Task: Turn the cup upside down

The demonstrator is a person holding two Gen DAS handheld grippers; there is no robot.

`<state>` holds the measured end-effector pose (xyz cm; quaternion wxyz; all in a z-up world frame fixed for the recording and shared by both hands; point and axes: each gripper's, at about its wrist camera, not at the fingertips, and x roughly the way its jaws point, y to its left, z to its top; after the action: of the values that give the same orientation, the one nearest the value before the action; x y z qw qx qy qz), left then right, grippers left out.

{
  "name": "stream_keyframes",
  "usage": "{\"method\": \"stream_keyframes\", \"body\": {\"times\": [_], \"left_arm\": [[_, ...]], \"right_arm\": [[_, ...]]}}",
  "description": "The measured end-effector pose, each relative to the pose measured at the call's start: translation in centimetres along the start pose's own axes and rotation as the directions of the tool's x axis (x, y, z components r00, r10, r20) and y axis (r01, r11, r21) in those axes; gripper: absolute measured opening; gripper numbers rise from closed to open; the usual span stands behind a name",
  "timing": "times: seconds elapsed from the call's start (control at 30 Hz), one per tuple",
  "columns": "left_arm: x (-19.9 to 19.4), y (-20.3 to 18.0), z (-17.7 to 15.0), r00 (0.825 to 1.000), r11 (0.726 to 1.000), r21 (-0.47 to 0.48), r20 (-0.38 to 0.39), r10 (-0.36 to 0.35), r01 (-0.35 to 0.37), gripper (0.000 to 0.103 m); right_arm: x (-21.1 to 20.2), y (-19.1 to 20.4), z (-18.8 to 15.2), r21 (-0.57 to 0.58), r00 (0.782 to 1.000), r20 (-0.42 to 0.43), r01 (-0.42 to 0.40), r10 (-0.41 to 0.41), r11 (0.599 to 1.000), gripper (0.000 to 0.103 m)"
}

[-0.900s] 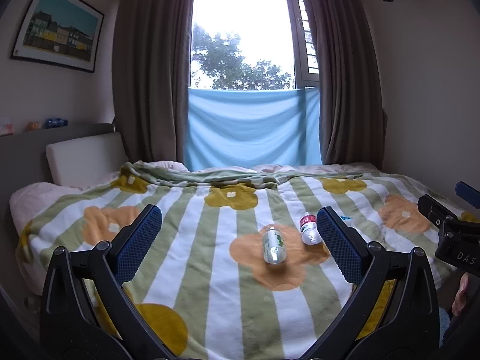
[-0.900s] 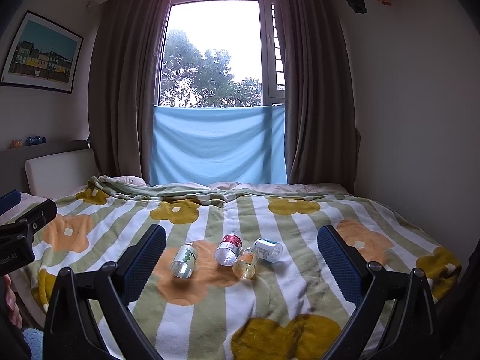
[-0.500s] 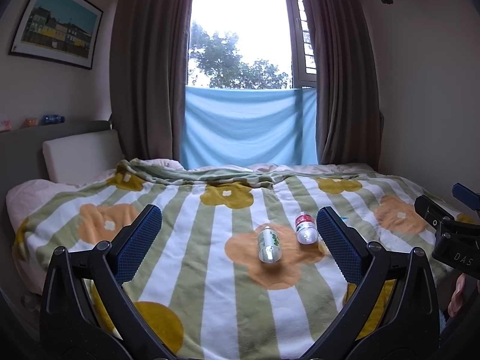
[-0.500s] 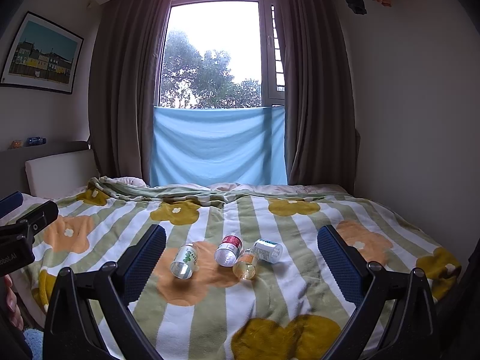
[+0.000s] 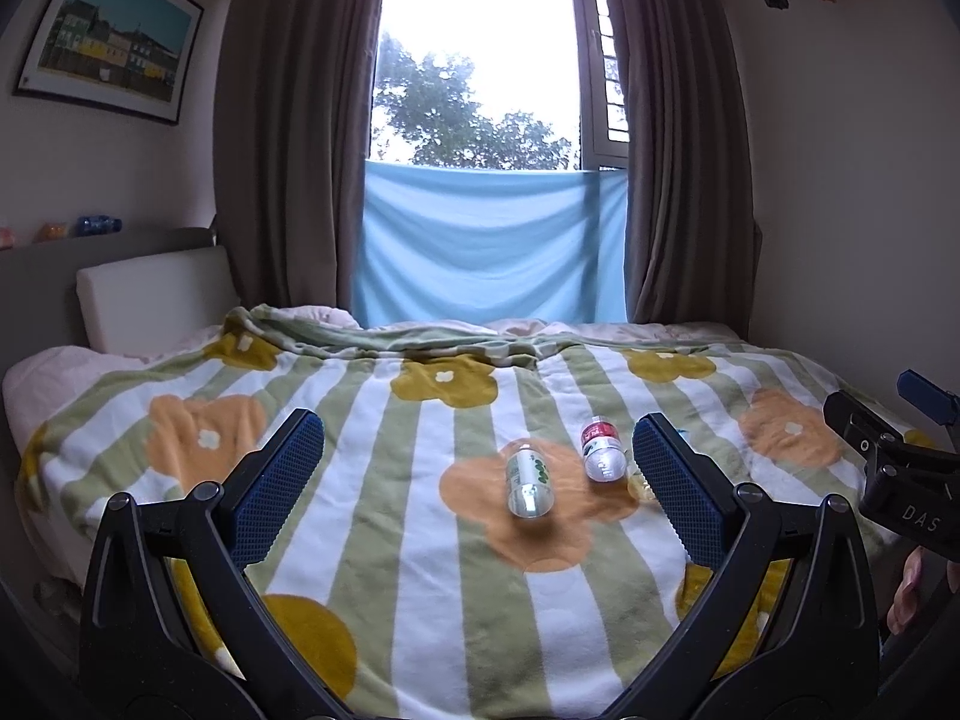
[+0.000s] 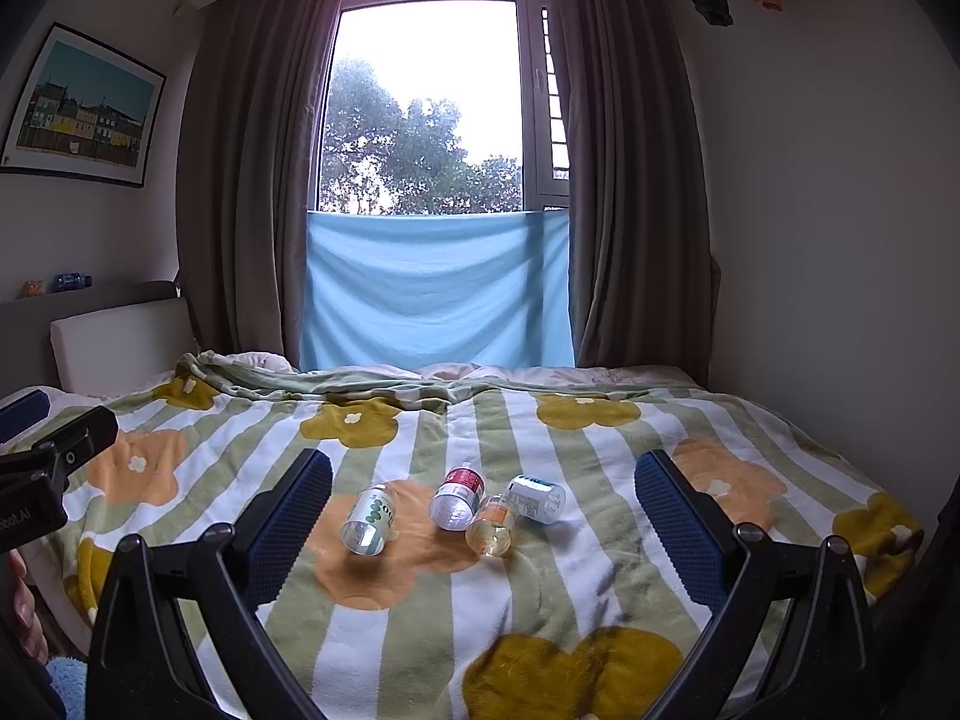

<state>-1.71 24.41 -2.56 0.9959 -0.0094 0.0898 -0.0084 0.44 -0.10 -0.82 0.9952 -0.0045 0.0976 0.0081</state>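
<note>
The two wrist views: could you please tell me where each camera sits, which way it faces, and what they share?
Left wrist view: sits on the left gripper, facing across the bed toward the window; its open jaws frame the green-label bottle; the right gripper pokes in at right.
Right wrist view: sits on the right gripper, facing the same way; open jaws frame four lying bottles; the left gripper shows at left.
Shared: bed, window, blue cloth, green-label and red-label bottle.

"DAS" on right hand-held gripper (image 5: 900, 468), probably partial
</note>
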Motion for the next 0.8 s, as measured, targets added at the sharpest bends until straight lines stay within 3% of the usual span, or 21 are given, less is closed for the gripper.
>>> {"method": "stream_keyframes", "body": {"times": [0.67,0.8], "left_arm": [[0.5,0.2,-0.4,1.0,1.0,-0.007,-0.008,0.001,-0.001,0.103],[2.2,0.1,0.0,0.998,0.999,-0.01,-0.055,-0.033,0.033,0.103]], "right_arm": [[0.0,0.2,0.2,-0.001,1.0,0.006,0.003,-0.003,1.0,0.101],[0.4,0.1,0.1,-0.004,1.0,-0.008,0.0,-0.001,1.0,0.101]]}}
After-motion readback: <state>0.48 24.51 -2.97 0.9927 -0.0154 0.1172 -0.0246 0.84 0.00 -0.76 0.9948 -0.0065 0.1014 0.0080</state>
